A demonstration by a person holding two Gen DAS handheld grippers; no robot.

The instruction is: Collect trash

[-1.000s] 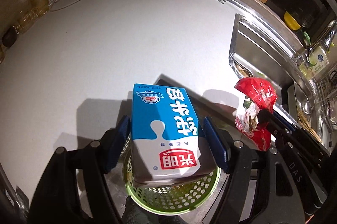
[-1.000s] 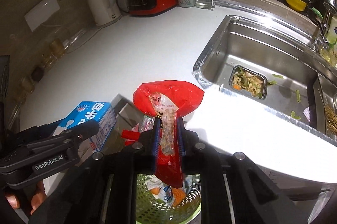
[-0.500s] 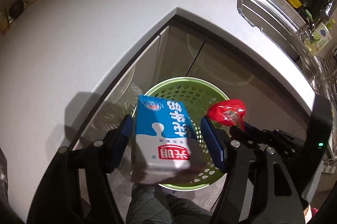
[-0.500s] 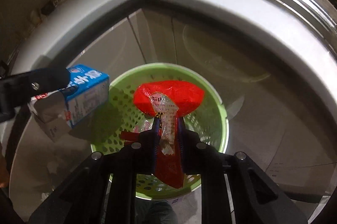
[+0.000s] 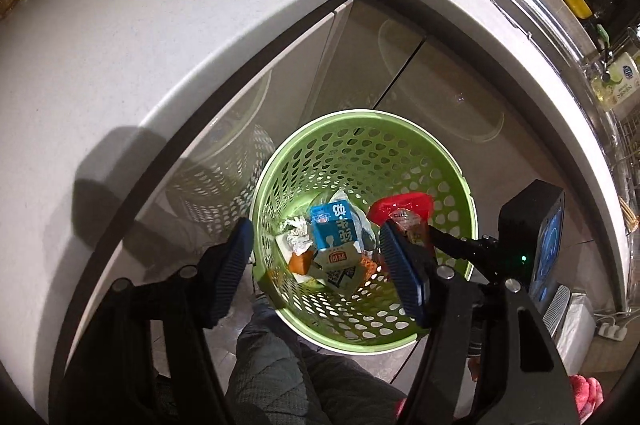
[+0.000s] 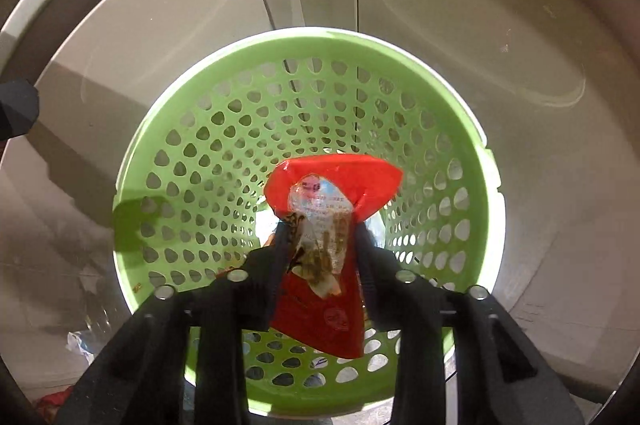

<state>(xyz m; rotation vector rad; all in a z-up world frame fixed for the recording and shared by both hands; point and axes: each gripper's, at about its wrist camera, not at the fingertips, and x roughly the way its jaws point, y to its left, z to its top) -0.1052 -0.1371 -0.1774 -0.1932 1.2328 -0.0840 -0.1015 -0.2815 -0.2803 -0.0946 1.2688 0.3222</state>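
Below, perforated round green basket [image 5: 362,161].

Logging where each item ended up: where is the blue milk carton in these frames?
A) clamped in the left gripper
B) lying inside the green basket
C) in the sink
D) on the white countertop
B: the blue milk carton lies among other trash at the bottom of the green basket, below the empty left gripper.
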